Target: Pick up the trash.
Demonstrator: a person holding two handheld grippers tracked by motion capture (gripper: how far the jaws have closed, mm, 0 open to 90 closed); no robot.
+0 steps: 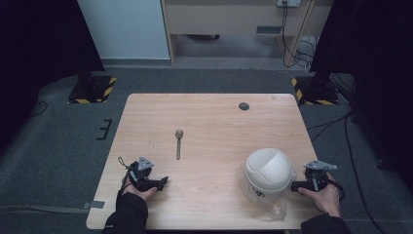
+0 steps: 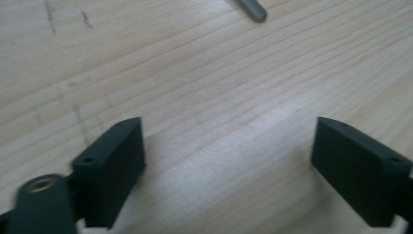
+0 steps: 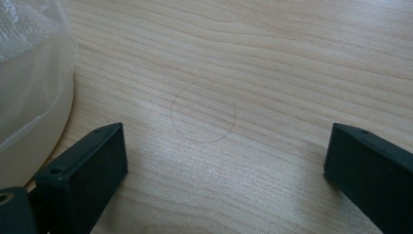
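Right gripper [image 1: 298, 185] jaws spread, beside helmet [image 1: 268, 173] near table [image 1: 214, 122] edge; left gripper [image 1: 162, 182] spread, spoon [image 1: 178, 142] apart.

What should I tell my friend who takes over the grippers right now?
Left gripper: open, holding nothing, low over the table at its near left.
Right gripper: open, holding nothing, at the near right beside the white container.
Spoon: flat mid-table, ahead of the left gripper, untouched.
Done: nothing picked up yet.
Left: probably grab the spoon and the container; which goes first can't be told.
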